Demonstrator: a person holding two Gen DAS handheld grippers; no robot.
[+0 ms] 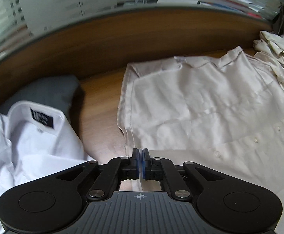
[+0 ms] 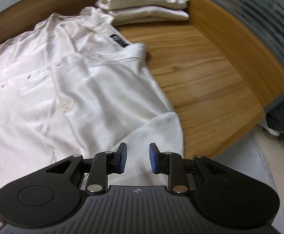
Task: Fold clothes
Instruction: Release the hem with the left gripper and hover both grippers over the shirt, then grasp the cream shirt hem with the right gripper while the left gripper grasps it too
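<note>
The shirt (image 1: 200, 105) is lying flat on the table (image 1: 95, 101). The left gripper (image 1: 141, 156) is pinching the shirt's hem, jaws closed on the fabric. The right gripper (image 2: 136, 157) is hovering over a sleeve (image 2: 157, 132), jaws open.

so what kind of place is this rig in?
Probably an office or lab, not a home: frosted striped glass partition, wood-grain table, and a stack of folded shirts beside the cream shirt being folded.
</note>
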